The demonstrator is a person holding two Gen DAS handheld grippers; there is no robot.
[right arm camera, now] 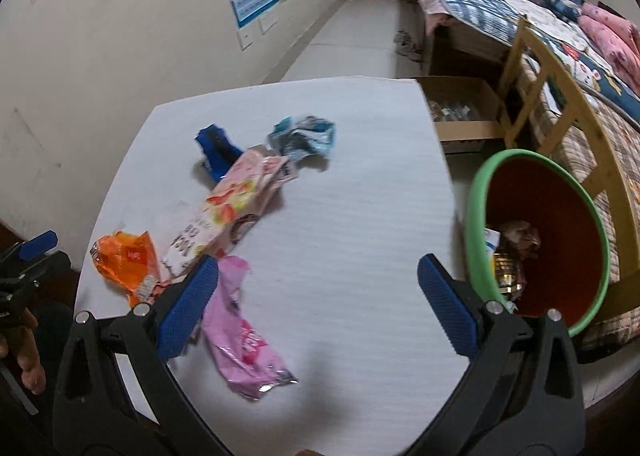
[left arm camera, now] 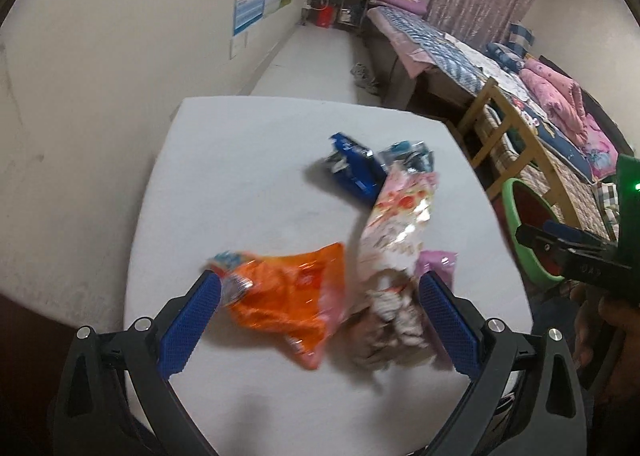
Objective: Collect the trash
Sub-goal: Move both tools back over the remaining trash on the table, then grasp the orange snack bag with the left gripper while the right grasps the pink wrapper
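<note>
Wrappers litter the white surface (right arm camera: pixel 360 196) mid-frame: orange wrapper (left arm camera: pixel 288 296) between the released left tongs (left arm camera: pixel 316 280); right tongs (right arm camera: pixel 318 268) released, beside the bin (right arm camera: pixel 476 192).

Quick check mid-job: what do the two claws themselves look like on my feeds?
Both match: the left claw and right claw have black linked frames with silver pivot screws and blue, grid-textured finger pads. Seen from the left camera, the right unit carries a green housing with a lit green LED.
</note>
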